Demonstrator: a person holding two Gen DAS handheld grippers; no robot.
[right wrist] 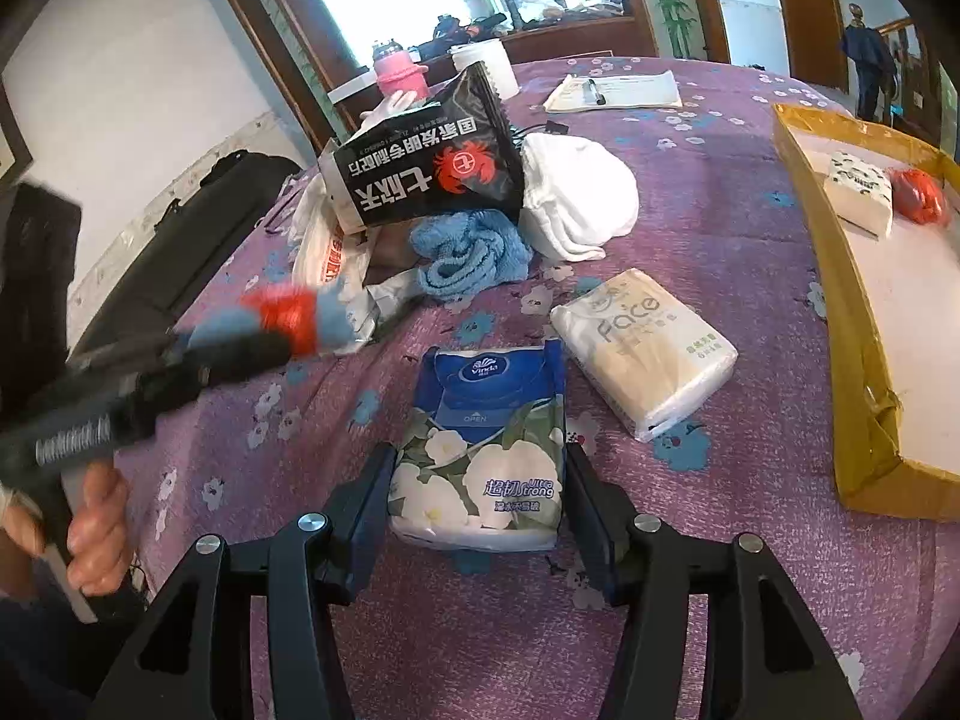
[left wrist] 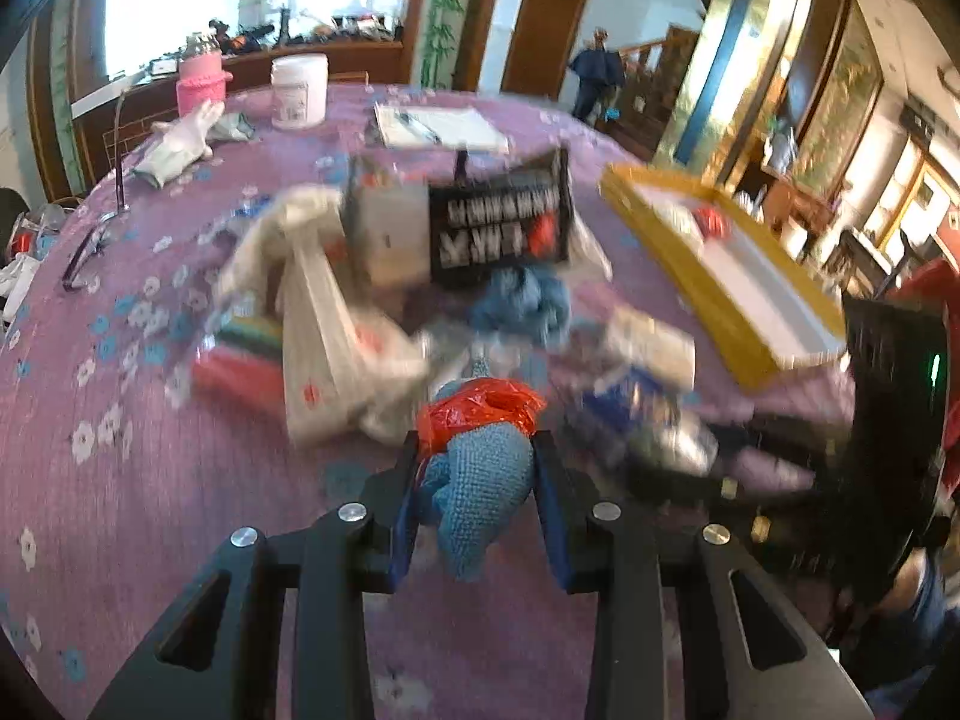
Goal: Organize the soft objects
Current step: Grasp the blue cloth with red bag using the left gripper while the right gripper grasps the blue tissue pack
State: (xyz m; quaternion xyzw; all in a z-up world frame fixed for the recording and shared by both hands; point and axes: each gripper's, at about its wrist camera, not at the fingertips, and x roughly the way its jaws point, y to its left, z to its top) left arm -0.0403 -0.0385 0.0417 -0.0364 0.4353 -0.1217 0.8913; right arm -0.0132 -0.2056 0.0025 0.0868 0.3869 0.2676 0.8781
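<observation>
Knitted blue toy (left wrist: 480,480) lengthwise between left gripper (left wrist: 477,450) jaws, red-wrapped end forward.

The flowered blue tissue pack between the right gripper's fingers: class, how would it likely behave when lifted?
The flowered blue tissue pack looks soft, so it would probably squash slightly. Its glossy film may be a bit slippery. Flat and rectangular, it seems unlikely to roll.
</observation>
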